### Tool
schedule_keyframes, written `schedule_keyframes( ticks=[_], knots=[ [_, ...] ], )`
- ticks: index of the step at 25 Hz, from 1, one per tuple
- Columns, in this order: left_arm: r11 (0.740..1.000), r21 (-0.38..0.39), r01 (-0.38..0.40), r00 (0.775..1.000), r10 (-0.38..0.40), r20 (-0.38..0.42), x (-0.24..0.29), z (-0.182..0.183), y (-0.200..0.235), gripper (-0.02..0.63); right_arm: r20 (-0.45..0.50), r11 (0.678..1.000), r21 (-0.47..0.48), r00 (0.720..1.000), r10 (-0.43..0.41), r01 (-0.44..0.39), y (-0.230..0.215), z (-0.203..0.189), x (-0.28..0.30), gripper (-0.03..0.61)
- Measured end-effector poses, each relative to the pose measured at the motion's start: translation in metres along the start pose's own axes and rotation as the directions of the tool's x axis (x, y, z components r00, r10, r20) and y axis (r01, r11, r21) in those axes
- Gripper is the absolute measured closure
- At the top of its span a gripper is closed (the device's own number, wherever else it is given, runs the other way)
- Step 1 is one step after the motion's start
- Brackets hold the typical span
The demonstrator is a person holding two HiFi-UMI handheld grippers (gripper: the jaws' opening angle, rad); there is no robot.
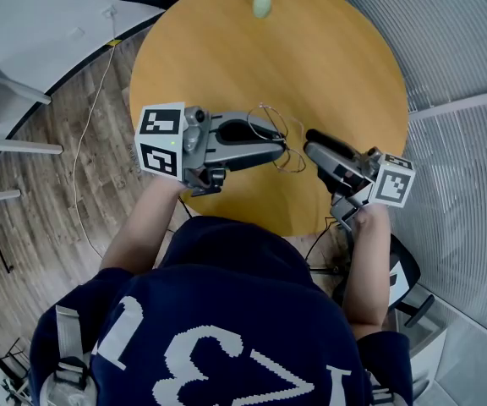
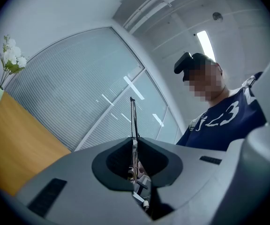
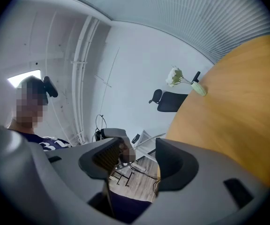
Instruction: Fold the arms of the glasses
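Round wood table point(image 1: 328, 57), bare except for a vase point(image 1: 262, 3) at the far edge. Plank floor point(image 1: 66, 176) off the left edge, ribbed blinds point(image 1: 472, 49) off the right.

Glasses point(image 1: 279, 125) are a thin wire frame, held off the top, toward the near edge, about mid-width.

Left gripper point(image 1: 279, 148): jaws shut on the frame. The left gripper view shows this best: a thin metal strip point(image 2: 132, 118) is pinched edge-on and sticks up past the tips point(image 2: 135, 146).

Right gripper point(image 1: 311, 142) sits just beside the frame on its right side. The right gripper view shows its jaws apart point(image 3: 142, 156). A thin dark line runs by the left jaw; can't tell if it touches.

Only the right gripper view shows a dark chair point(image 3: 172, 101) past the far edge. Only the gripper views show the ceiling lights.
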State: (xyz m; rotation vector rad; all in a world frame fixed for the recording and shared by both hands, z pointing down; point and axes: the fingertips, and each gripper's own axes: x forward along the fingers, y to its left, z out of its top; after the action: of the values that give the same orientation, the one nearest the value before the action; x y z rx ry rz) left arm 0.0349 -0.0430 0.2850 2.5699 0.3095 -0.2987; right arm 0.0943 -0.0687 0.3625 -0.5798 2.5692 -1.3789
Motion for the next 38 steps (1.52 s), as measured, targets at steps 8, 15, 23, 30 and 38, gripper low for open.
schedule_keyframes(
  ticks=[8,15,23,30,38],
  knots=[
    [0.999,-0.018,0.036,0.998,-0.036,-0.045,0.009,-0.012,-0.007,0.569,0.044,0.994,0.032,0.994,0.105,-0.106,0.023,0.009,0.014,0.337],
    [0.999,-0.029,0.022,0.998,-0.024,-0.057,0.006,-0.013,-0.001,0.569,0.021,0.967,-0.025,0.967,0.254,-0.253,0.065,0.013,0.023,0.336],
    [1.0,0.003,-0.019,0.999,0.019,-0.044,-0.007,-0.003,0.005,0.569,-0.114,0.973,-0.123,0.977,0.183,-0.197,0.068,-0.005,0.025,0.336],
    [0.997,0.028,-0.072,0.997,0.073,-0.021,-0.015,0.004,0.015,0.569,-0.076,0.985,-0.122,0.991,0.114,-0.123,0.054,0.001,0.011,0.336],
    [0.997,0.029,-0.075,0.997,0.076,-0.009,-0.013,0.007,0.019,0.569,-0.121,0.988,-0.064,0.984,0.131,-0.139,0.046,-0.018,0.026,0.336]
  ],
)
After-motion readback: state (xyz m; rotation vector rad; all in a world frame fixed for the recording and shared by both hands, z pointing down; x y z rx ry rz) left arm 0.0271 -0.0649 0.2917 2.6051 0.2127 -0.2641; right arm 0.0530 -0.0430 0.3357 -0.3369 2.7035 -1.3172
